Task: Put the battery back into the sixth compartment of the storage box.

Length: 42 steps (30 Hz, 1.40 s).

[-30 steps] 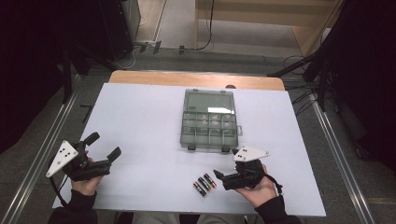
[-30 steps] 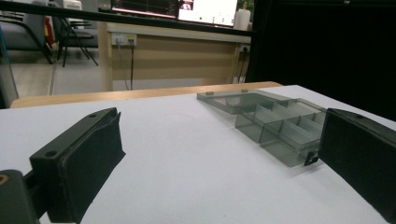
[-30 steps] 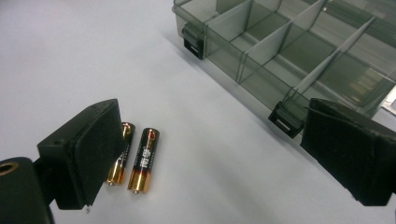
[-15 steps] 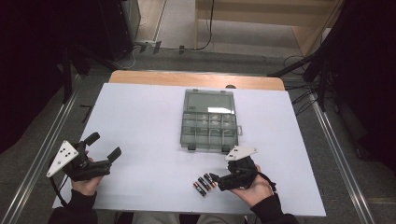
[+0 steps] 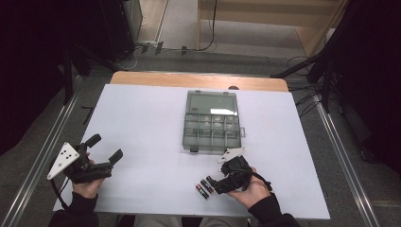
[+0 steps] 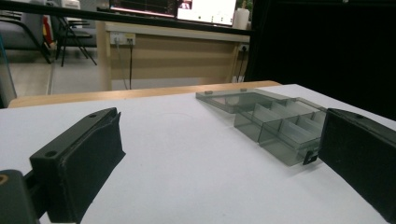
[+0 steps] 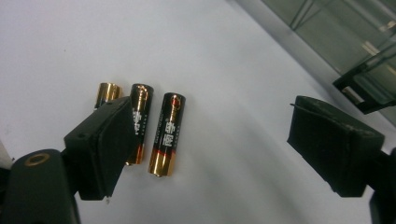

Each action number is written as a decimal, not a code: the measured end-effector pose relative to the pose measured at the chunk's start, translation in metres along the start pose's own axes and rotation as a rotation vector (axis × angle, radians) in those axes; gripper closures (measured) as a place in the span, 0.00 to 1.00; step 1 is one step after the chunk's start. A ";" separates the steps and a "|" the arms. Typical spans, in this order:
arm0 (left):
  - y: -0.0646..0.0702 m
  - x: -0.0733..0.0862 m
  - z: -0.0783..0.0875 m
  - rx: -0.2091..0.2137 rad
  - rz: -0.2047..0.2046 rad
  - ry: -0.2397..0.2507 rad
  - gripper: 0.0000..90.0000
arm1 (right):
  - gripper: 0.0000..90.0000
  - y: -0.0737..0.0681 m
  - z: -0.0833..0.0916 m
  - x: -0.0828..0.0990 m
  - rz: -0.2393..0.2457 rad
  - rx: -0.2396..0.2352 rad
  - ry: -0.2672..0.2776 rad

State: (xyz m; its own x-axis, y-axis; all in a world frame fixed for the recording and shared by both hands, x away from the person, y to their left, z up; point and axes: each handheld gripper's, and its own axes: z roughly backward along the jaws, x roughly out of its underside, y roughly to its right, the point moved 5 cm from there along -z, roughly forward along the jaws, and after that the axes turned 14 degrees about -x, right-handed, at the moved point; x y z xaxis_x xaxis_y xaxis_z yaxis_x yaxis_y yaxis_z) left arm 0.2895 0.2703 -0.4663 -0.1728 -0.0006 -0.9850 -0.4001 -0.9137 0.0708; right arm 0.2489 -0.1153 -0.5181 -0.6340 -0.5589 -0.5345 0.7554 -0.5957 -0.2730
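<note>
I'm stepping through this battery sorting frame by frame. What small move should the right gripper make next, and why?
Probably ease the right gripper down and sideways until its jaws, which have just been closing, straddle the nearest black-and-gold cylindrical battery. They stand open with nothing between the pads, and one jaw overlaps the middle battery. The open grey clear plastic compartment box lies just beyond.

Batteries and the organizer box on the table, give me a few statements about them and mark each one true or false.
1. Three batteries lie side by side on the white table. True.
2. The right gripper clamps a battery. False: its jaws stand open, closing in above the batteries.
3. The compartment box has its lid open. True.
4. A battery sits in the box. False: its compartments look empty.
5. The left gripper holds the box. False: it is apart from it, open.
</note>
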 end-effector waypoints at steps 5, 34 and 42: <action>0.000 0.000 0.000 0.002 0.000 -0.001 0.00 | 0.25 -0.001 -0.004 -0.002 -0.004 -0.018 -0.049; -0.001 0.000 0.000 0.002 0.008 -0.001 0.00 | 0.85 -0.007 -0.020 -0.010 -0.062 -0.064 -0.285; -0.001 0.000 0.000 0.003 0.008 -0.002 0.00 | 0.87 -0.009 -0.021 -0.012 -0.079 -0.047 -0.310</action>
State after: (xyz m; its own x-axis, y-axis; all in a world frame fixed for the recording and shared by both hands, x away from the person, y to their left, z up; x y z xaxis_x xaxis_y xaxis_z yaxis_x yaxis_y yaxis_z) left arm 0.2901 0.2709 -0.4663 -0.1774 -0.0074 -0.9841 -0.4016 -0.9124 0.0792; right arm 0.2536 -0.0912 -0.5259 -0.7057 -0.6655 -0.2431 0.7042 -0.6210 -0.3442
